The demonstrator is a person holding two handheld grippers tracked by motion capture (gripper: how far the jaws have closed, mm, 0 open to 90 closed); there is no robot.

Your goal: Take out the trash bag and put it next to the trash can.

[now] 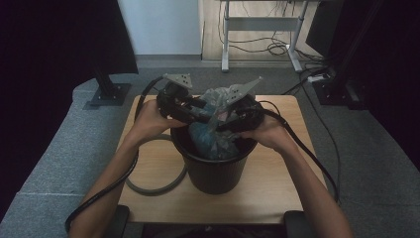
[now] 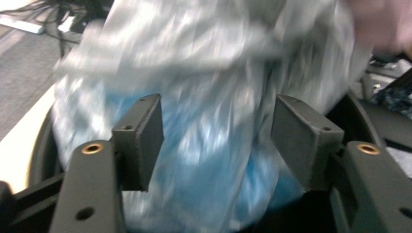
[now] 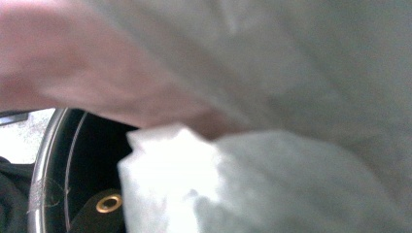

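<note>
A black bin [image 1: 213,173] stands in the middle of a small wooden table [image 1: 280,196]. A clear plastic bag [image 1: 214,136] with blue contents sits in the bin, its top bunched up above the rim. My left gripper [image 1: 198,111] reaches in from the left. In the left gripper view it [image 2: 218,141] is open, the bag [image 2: 209,97] between its pads. My right gripper [image 1: 225,120] comes from the right and looks shut on the bag's upper film. In the right gripper view the bag [image 3: 291,170] drapes over the lens, with the bin rim [image 3: 46,165] at lower left.
A grey ring [image 1: 153,189] lies on the table to the left of the bin. Cables trail from both grippers off the table's sides. Black stands [image 1: 106,89] and a desk frame [image 1: 257,29] stand on the grey floor beyond the table.
</note>
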